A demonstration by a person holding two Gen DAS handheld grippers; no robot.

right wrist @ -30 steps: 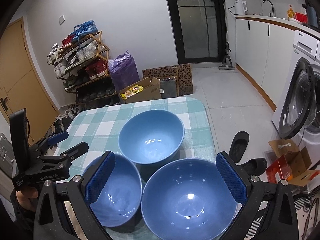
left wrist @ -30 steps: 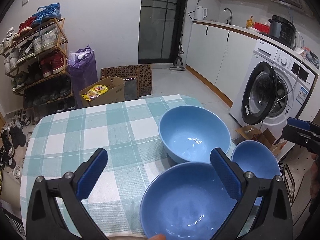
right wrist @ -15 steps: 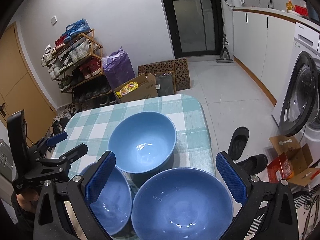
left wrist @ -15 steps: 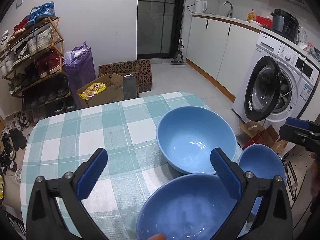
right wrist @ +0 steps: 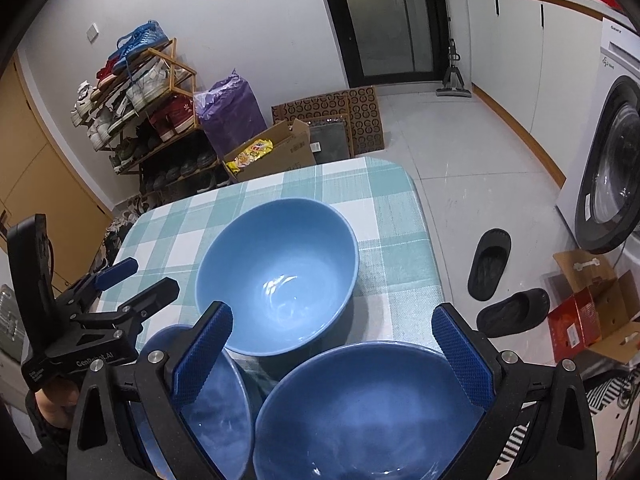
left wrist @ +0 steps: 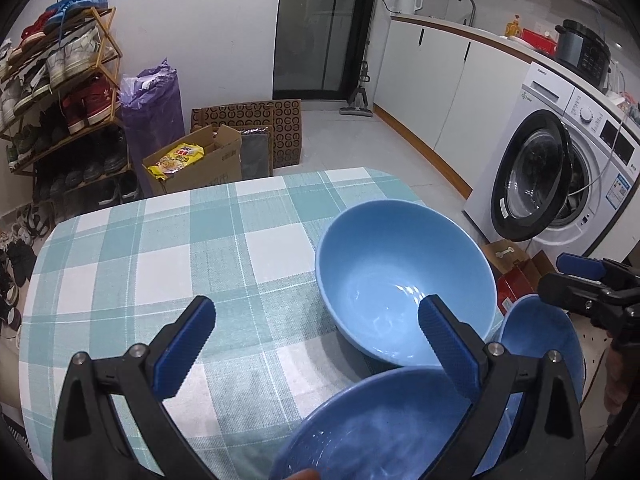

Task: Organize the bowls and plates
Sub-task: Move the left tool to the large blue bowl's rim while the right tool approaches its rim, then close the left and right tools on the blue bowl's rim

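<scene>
two slippers, right view only

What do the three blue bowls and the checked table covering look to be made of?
The far blue bowl and the two nearer blue bowls look like glazed ceramic, perhaps melamine: smooth, with sharp light glints. The teal and white checked tablecloth looks like matte woven fabric, its thread texture visible.

White walls and pale tiled floor. Ahead of the gripper: dark glass door. Ahead-left: shoe rack, purple bag, cardboard box. Right: white cabinets, washing machine, door open.
</scene>
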